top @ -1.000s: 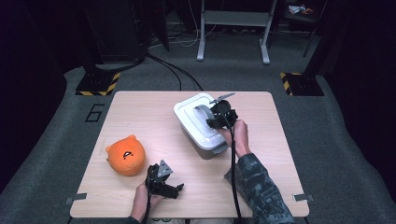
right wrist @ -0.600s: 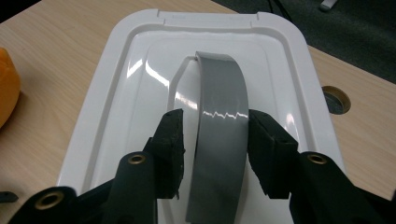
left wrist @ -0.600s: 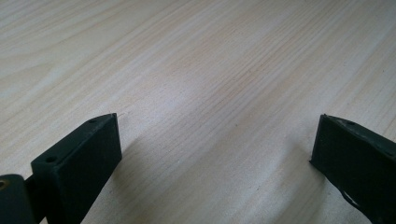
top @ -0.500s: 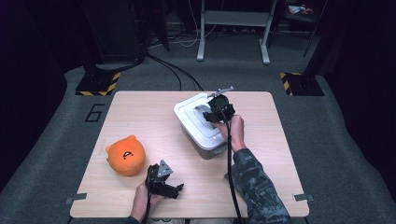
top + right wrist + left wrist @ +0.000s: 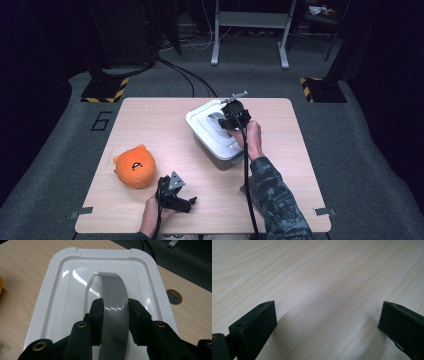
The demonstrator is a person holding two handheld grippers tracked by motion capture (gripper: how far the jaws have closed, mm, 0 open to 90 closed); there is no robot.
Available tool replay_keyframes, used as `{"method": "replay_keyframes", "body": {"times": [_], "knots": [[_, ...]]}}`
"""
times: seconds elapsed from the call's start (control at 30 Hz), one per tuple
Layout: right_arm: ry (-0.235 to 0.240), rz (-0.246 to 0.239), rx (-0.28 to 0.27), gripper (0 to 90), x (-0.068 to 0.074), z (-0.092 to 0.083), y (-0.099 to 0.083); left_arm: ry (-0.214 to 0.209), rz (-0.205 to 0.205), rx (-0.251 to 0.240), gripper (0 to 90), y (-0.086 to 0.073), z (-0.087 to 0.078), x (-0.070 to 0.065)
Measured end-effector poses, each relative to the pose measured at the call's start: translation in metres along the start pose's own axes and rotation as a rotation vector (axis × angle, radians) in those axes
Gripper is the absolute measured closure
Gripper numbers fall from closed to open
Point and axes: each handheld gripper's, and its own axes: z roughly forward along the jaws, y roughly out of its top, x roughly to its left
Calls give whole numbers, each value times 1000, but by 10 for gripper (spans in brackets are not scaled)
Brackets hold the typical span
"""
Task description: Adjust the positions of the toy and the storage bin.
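Note:
A white lidded box (image 5: 216, 141) stands on the wooden table (image 5: 150, 120), right of centre. Its grey strap handle (image 5: 113, 296) arches up from the lid (image 5: 62, 290). My right gripper (image 5: 115, 307) is over the lid (image 5: 207, 131) and its jaws have just been closing, with the handle between them; both pads now press on the handle's sides. My right gripper (image 5: 229, 118) is held from the near side by a hand in a camouflage sleeve. My left gripper (image 5: 189, 202) rests low at the table's front edge, open, with bare wood between its jaws (image 5: 327, 315).
An orange plush toy (image 5: 134, 166) lies at the front left, just beside my left gripper. A round cable hole (image 5: 174, 296) sits in the tabletop right of the box. Black cables and a metal stand's legs (image 5: 250, 45) are on the floor beyond the table.
My right gripper has edged slightly away from the person over the lid. The left gripper and the plush toy have not moved.

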Motion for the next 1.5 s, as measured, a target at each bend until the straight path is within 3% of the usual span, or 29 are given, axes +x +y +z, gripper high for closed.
{"method": "replay_keyframes", "body": {"times": [0.27, 0.67, 1.07, 1.5], "knots": [[32, -38, -2, 666, -3, 0, 0, 0, 0, 0, 11, 0, 0, 0], [93, -47, -12, 669, -6, 2, 0, -1, 14, 9, 11, 0, -1, 1], [149, -65, -21, 669, -2, 3, 1, 1, -3, -1, 11, 0, 0, 0], [141, -73, -25, 668, -1, 3, 0, 0, -6, 2, 12, 0, 0, 0]]}}
